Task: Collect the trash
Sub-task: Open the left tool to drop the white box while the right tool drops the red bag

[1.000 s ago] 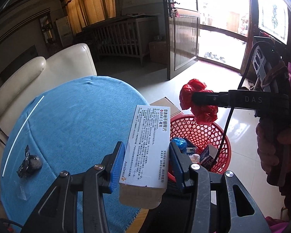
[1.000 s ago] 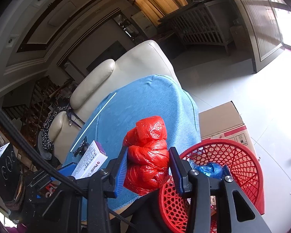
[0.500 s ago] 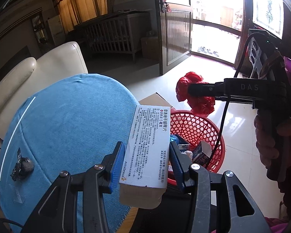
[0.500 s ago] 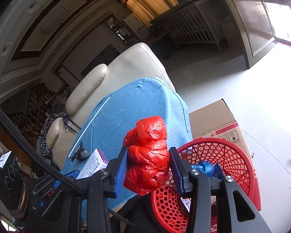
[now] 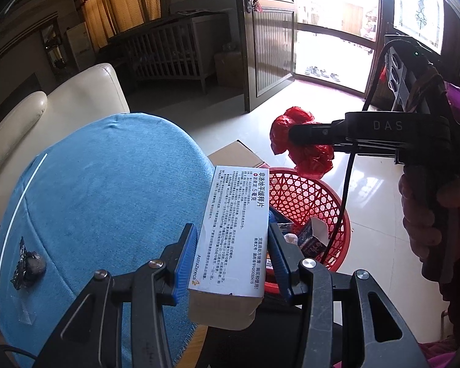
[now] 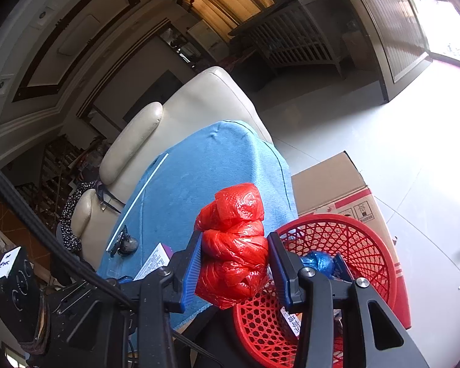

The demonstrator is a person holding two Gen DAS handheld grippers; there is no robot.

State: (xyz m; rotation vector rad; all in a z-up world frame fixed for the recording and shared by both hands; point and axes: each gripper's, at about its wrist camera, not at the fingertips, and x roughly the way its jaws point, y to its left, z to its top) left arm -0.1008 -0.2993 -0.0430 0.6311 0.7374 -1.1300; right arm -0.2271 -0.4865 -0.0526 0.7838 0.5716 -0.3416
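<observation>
My left gripper is shut on a white medicine box printed with black text, held over the edge of the blue-clothed round table. My right gripper is shut on a crumpled red plastic bag, also seen as the red plastic bag hanging above the red mesh basket. The red mesh basket sits on the floor beside the table and holds a blue wad, a small carton and other scraps. A dark crumpled wrapper lies at the table's left.
A cardboard box stands behind the basket. A cream leather sofa backs the table. A thin white stick lies on the cloth. A hand grips the right tool's handle. An open door leads outside at the back.
Both grippers shifted slightly with their loads. The red bag now hangs a little farther left over the basket rim, and the basket looks closer under the medicine box.
</observation>
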